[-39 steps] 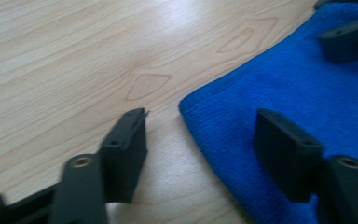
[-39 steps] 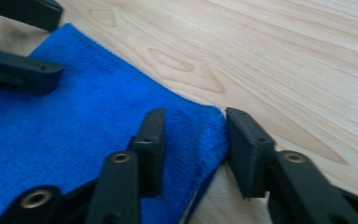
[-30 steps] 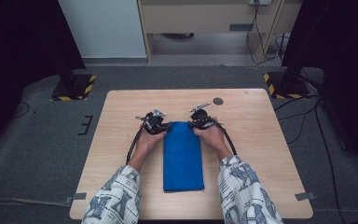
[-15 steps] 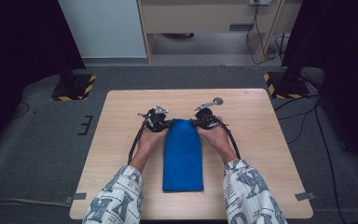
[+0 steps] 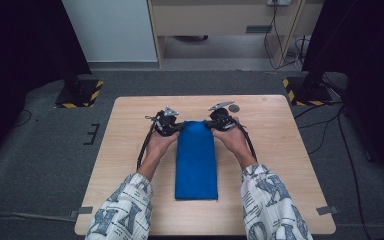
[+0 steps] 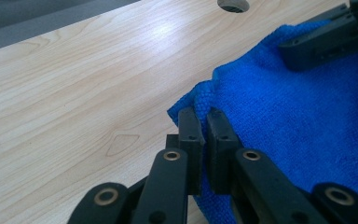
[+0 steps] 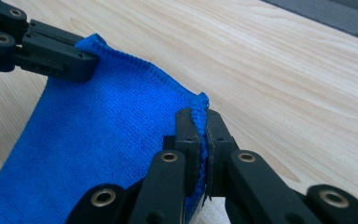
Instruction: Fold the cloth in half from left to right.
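Blue terry cloth, folded into a long narrow strip, lies down the middle of the pale wooden table, its near end flat on the wood and its far end raised off it. At the far left corner the left gripper has just been closing and now pinches the cloth's edge between its black jaws, while the right gripper pinches the far right corner the same way. Beyond the cloth a small round dark hole sits in the tabletop near the far edge.

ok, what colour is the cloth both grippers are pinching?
Bright blue cloth, plain, with a fine knit texture; clearest in the left gripper view.
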